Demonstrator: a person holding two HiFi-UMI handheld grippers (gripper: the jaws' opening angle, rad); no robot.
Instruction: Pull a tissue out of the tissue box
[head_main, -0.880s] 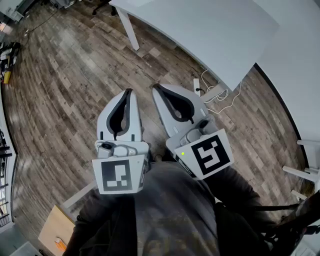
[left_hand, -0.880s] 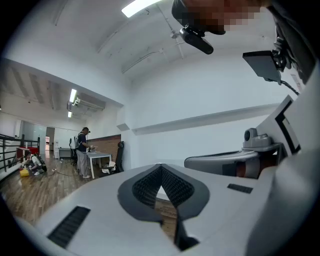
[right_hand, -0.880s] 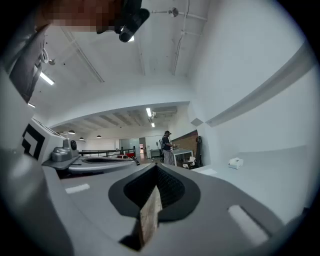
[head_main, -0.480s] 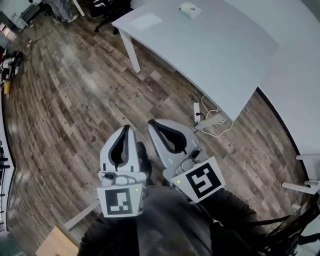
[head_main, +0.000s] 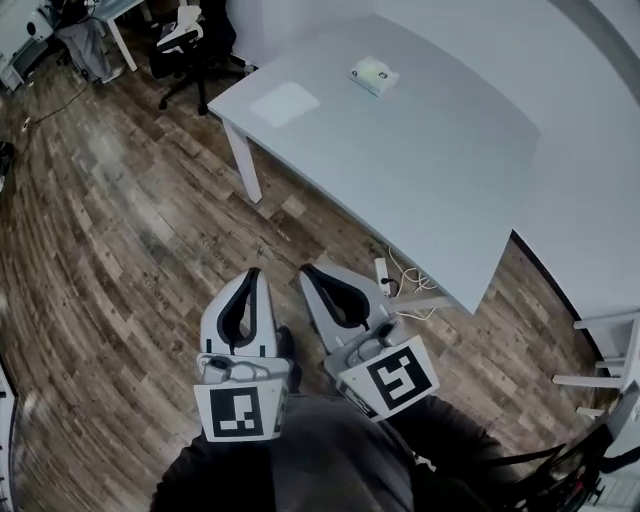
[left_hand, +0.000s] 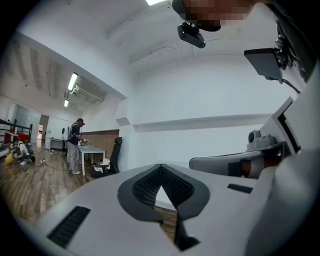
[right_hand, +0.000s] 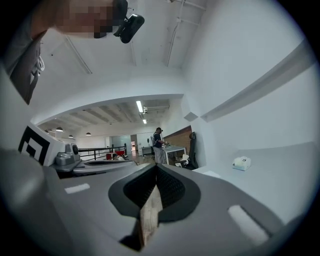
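The tissue box (head_main: 374, 75) is small and pale green and white; it stands far back on the white table (head_main: 440, 150). It also shows in the right gripper view, the tissue box (right_hand: 241, 163) at the right on the tabletop. My left gripper (head_main: 251, 273) and right gripper (head_main: 307, 270) are held side by side over the wooden floor, well short of the table. Both point level, with their jaws shut and nothing between them. In its own view the left gripper (left_hand: 160, 166) faces a white wall. The right gripper (right_hand: 156, 166) points along the table's left side.
A flat white sheet (head_main: 284, 103) lies near the table's left corner, above a table leg (head_main: 243, 160). A power strip with cables (head_main: 385, 275) lies on the floor under the table's edge. A black office chair (head_main: 190, 35) stands at the back left. A person (left_hand: 76, 145) stands at a far desk.
The table has come further into the head view, and the tissue box now sits well inside the frame. Both grippers sit lower in the frame and stay shut.
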